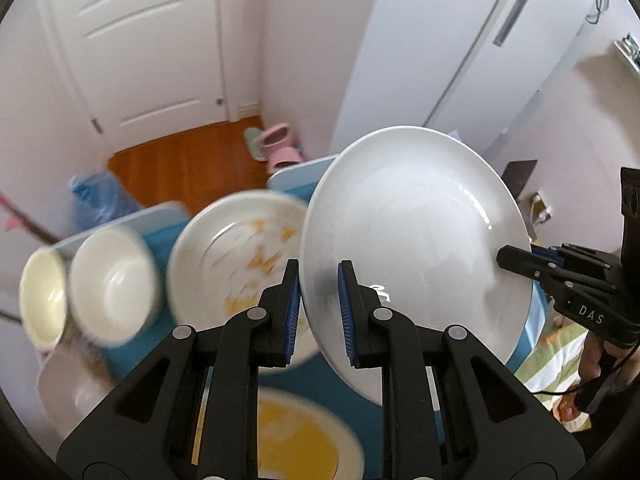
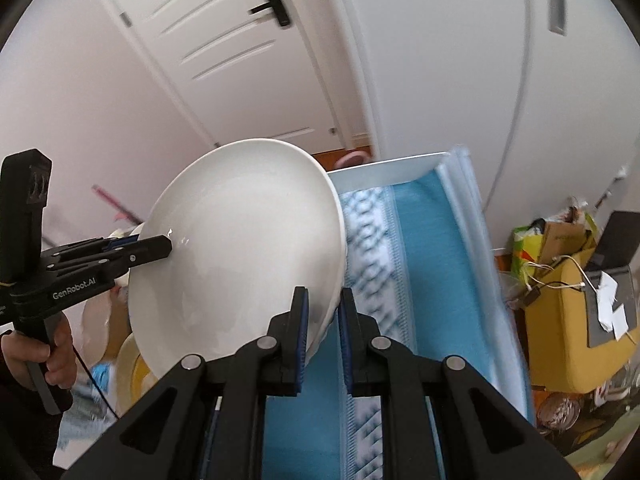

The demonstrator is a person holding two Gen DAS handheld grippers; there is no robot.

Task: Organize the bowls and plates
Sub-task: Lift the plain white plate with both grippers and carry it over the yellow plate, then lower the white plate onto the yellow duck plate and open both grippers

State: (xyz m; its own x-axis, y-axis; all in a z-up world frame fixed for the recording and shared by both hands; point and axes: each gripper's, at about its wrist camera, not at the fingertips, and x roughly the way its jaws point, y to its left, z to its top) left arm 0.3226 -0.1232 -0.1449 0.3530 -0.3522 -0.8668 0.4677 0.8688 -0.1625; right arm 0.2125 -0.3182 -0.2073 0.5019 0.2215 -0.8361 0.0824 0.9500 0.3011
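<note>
A clean white plate (image 1: 412,232) is held tilted in the air by both grippers; it also shows in the right wrist view (image 2: 240,248). My left gripper (image 1: 319,304) is shut on its near left rim. My right gripper (image 2: 323,332) is shut on the opposite rim and shows at the plate's right edge in the left wrist view (image 1: 516,258). Below lie a dirty white plate (image 1: 236,256) with yellow crumbs, two white bowls (image 1: 112,284) (image 1: 42,296), and a bowl with yellow inside (image 1: 296,436).
The dishes sit on a blue table (image 2: 424,264) with a pale raised rim. A white door (image 1: 140,40) and wooden floor (image 1: 188,164) with pink slippers (image 1: 276,140) lie beyond. A yellow chair (image 2: 576,320) with clutter stands at the right.
</note>
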